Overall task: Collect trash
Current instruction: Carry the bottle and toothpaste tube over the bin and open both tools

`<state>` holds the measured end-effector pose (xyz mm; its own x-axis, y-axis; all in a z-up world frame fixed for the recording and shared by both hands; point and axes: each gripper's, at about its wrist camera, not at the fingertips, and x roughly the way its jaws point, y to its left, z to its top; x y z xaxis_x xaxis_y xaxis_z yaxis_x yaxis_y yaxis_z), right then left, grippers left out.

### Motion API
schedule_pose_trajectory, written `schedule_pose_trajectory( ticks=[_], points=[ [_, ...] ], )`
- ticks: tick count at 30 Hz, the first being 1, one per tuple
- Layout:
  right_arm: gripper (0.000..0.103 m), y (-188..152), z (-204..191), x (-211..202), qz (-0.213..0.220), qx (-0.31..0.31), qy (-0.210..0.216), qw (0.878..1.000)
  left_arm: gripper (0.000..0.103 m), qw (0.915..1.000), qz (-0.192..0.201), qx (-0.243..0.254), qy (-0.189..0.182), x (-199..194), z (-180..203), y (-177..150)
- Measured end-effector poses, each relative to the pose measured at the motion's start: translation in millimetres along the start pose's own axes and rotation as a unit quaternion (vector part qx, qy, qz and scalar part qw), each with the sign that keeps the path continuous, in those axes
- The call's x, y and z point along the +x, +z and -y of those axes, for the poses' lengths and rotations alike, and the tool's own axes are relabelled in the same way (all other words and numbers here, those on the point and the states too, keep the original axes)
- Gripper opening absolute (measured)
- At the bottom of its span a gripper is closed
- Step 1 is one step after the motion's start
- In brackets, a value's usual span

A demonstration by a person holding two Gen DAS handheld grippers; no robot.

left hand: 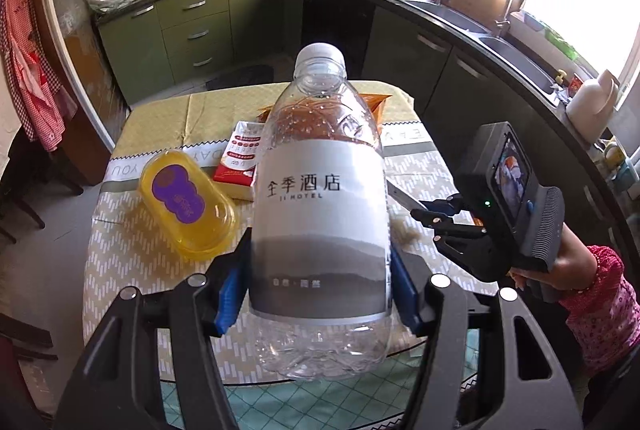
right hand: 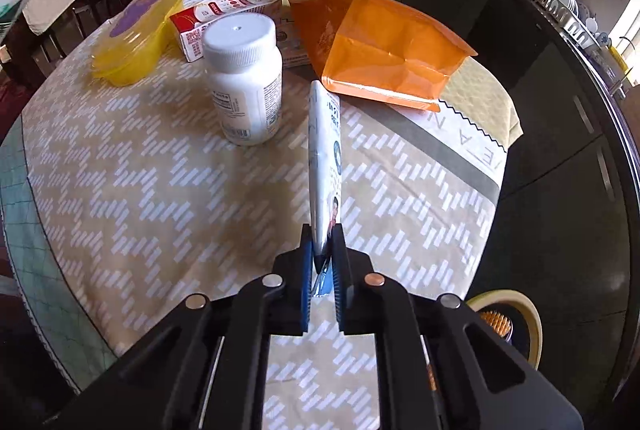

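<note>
Left wrist view: my left gripper (left hand: 320, 282) has its blue-padded fingers (left hand: 228, 294) closed on the lower body of an empty clear water bottle (left hand: 320, 190) with a white cap and grey "JI HOTEL" label, held above the tabletop (left hand: 120, 270) with its neck pointing away from the camera. On the patterned cloth to its left lie a yellow plastic container (left hand: 186, 206) with a purple sticker and, just beyond it, a red-and-white carton (left hand: 240, 162). My right gripper (left hand: 448, 212) reaches in from the right.

Right wrist view: my right gripper (right hand: 323, 266) pinches a flat white wrapper (right hand: 325, 158) edge-on, its fingers (right hand: 306, 282) shut on the near end. A white pill bottle (right hand: 244, 78) stands upright on the tabletop (right hand: 120, 190) just left of the wrapper. Behind it rest the yellow plastic container (right hand: 132, 34), the red-and-white carton (right hand: 200, 26) and an orange pouch (right hand: 380, 46), lying flat. A tape roll (right hand: 516, 314) shows at the lower right, past the cloth's edge.
</note>
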<state>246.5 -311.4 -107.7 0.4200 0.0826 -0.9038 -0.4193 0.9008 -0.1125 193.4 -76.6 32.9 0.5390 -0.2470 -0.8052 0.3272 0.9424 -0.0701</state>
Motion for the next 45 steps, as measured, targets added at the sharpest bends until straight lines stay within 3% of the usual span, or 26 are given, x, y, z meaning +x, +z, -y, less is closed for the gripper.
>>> schedule_pose_trajectory(
  ticks=[5,8,12,16,18,22,32,37,42,45],
  points=[
    [0.009,-48.8,36.2,-49.8,0.016,0.063,0.034,0.997,0.059,0.9981,-0.011,0.034,-0.050,7.0,40.6,-4.1],
    [0.009,-96.4,74.1,-75.4,0.009,0.118,-0.006,0.993,0.059,0.9939,-0.030,0.066,-0.083,20.8,75.9,-6.2],
    [0.009,-162.0,149.5,-81.7,-0.028,0.224,-0.061,0.972,0.059,0.9835,-0.078,0.095,-0.132,53.1,126.1,-8.6],
    [0.009,-206.7,195.5,-68.9,-0.061,0.291,-0.057,0.953,0.059,0.9720,-0.121,0.118,-0.164,83.1,174.6,-7.1],
    [0.012,-216.4,208.5,-57.6,-0.071,0.310,-0.032,0.948,0.059,0.9671,-0.139,0.123,-0.174,96.4,194.1,-4.0],
    [0.030,-226.9,218.5,-48.6,-0.077,0.330,-0.011,0.941,0.058,0.9592,-0.169,0.122,-0.191,115.2,225.7,-0.7],
    [0.030,-250.8,213.4,-117.8,-0.014,0.343,-0.027,0.939,0.058,0.9535,-0.179,0.151,-0.189,158.1,291.2,7.0],
    [0.030,-265.1,209.6,-132.1,-0.008,0.345,-0.033,0.938,0.058,0.9553,-0.174,0.156,-0.181,173.2,311.2,17.7],
    [0.030,-263.7,208.4,-134.7,-0.003,0.342,-0.029,0.939,0.059,0.9535,-0.195,0.156,-0.168,187.0,317.7,16.6],
    [0.030,-258.4,207.3,-137.1,0.003,0.336,-0.029,0.941,0.067,0.9549,-0.191,0.159,-0.163,189.7,318.4,18.5]
  ],
)
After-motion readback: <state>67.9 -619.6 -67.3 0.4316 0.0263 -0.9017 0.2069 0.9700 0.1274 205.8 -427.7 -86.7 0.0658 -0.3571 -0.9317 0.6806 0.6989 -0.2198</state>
